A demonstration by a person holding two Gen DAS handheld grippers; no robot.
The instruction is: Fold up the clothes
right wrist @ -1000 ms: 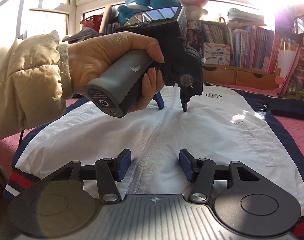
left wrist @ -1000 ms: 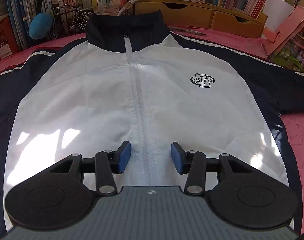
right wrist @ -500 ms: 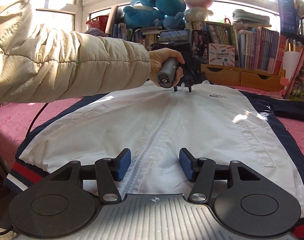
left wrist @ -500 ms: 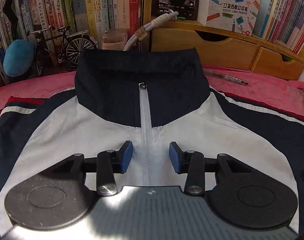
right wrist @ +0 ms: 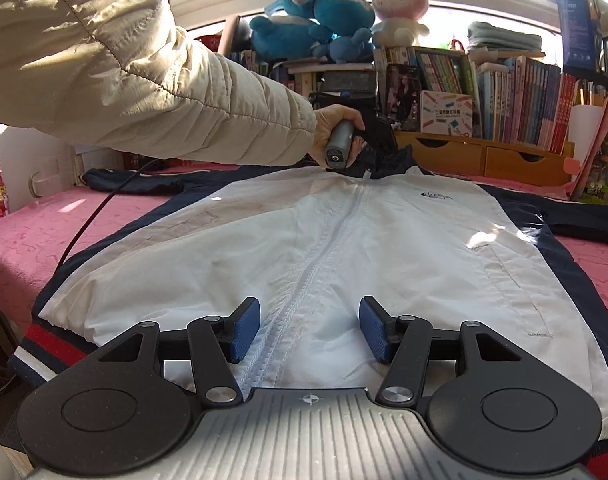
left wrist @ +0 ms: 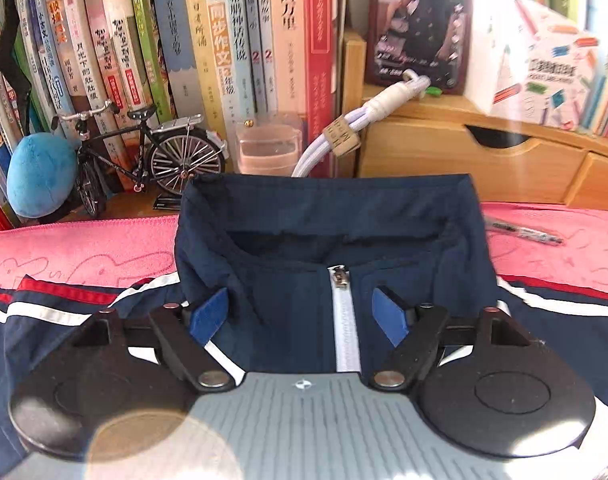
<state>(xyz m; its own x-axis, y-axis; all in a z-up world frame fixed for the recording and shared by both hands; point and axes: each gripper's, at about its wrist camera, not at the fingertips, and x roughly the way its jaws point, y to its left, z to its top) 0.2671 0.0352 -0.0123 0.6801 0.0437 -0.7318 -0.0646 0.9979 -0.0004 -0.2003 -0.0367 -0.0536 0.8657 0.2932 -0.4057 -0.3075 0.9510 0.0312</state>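
Right tongs [right wrist: 310, 330] sit low in the frame, half open and empty, pads either side of the zipper at the hem of the white and navy jacket [right wrist: 404, 240] lying flat on the pink worktop [right wrist: 32, 236]. Farther up, the left tongs [left wrist: 300, 316] are opening over the navy collar [left wrist: 328, 216], nothing gripped. Books [left wrist: 224, 40] stand behind.
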